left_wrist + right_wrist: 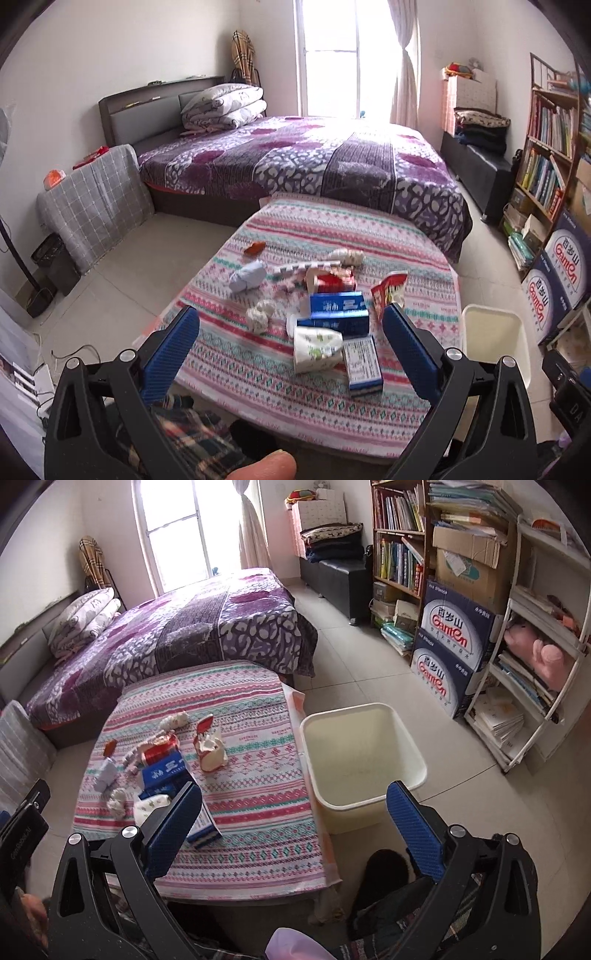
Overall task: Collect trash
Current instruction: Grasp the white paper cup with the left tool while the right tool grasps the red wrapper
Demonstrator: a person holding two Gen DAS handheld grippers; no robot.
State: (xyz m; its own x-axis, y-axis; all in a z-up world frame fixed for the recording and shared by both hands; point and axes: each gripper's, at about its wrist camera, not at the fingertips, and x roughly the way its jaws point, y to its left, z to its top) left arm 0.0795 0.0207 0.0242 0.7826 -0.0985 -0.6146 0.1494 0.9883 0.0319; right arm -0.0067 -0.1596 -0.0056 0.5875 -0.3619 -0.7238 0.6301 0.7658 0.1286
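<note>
On the striped surface (pixel 406 236) trash is sitting scattered, maybe tissue wads, while the left gripper (pixel 290 332) and right gripper (pixel 293 805) are hovering wide open, holding nothing.

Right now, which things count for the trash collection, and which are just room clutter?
Job: cream bin; paper cup; blue cartons; snack wrapper; crumpled tissues; both open grippers.
Clutter: bed; bookshelf; water boxes.

Trash (pixel 325 314) on table (pixel 406 243), bin (pixel 364 760) right.
</note>
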